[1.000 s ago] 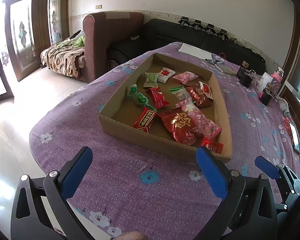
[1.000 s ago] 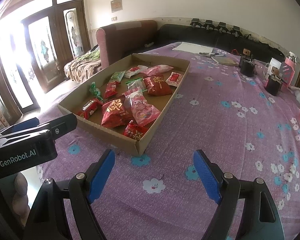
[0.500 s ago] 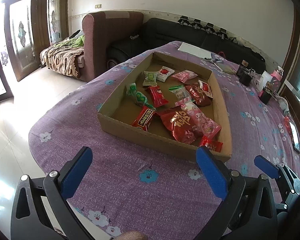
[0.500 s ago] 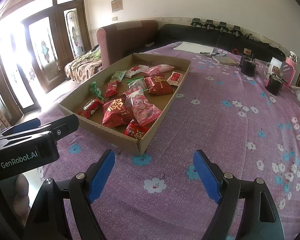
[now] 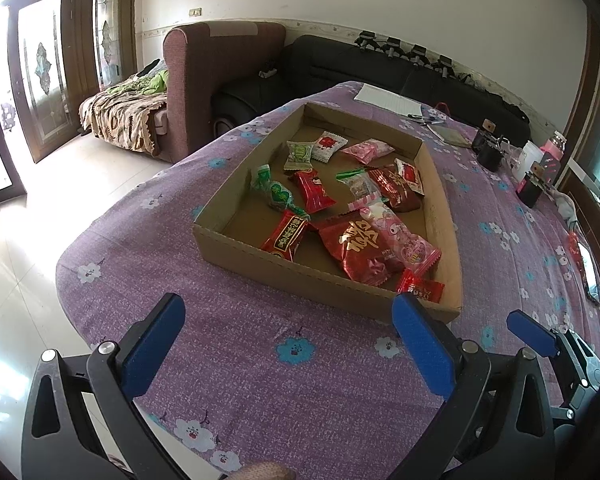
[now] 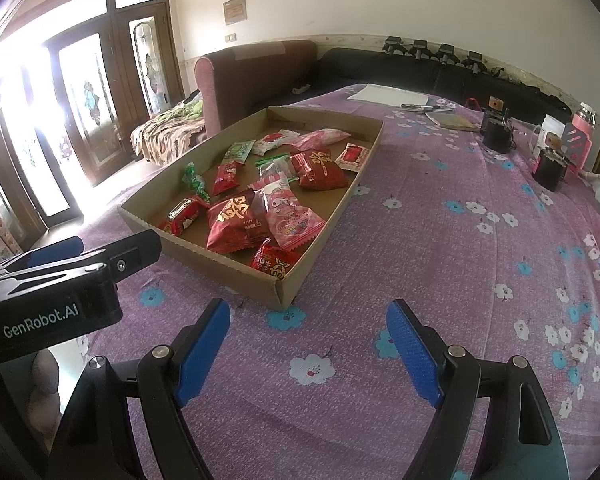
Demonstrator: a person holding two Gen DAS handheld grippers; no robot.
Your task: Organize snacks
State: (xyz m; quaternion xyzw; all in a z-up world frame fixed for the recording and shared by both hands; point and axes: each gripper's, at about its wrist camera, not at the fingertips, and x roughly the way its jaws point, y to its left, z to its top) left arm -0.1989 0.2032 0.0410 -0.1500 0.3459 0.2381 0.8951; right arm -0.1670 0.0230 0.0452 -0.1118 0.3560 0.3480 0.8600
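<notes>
A shallow cardboard tray (image 5: 236, 250) on the purple flowered tablecloth holds several snack packets: a large red bag (image 5: 358, 250), a pink bag (image 5: 406, 240), a green candy (image 5: 278, 194) and smaller red ones. The tray shows in the right wrist view too (image 6: 288, 286), with the red bag (image 6: 234, 222) and pink bag (image 6: 290, 216). My left gripper (image 5: 288, 342) is open and empty, hovering short of the tray's near wall. My right gripper (image 6: 308, 344) is open and empty, near the tray's near right corner. The left gripper's body (image 6: 60, 300) shows at the left of the right wrist view.
At the table's far right stand black cups (image 6: 498, 134), a pink bottle (image 6: 582, 128) and a notebook (image 6: 454, 121). White paper (image 6: 388, 94) lies at the far end. A brown armchair (image 5: 224, 76) and black sofa (image 5: 340, 62) stand beyond the table.
Both views have drifted very slightly; the tray and snacks lie as before and both grippers stay open.
</notes>
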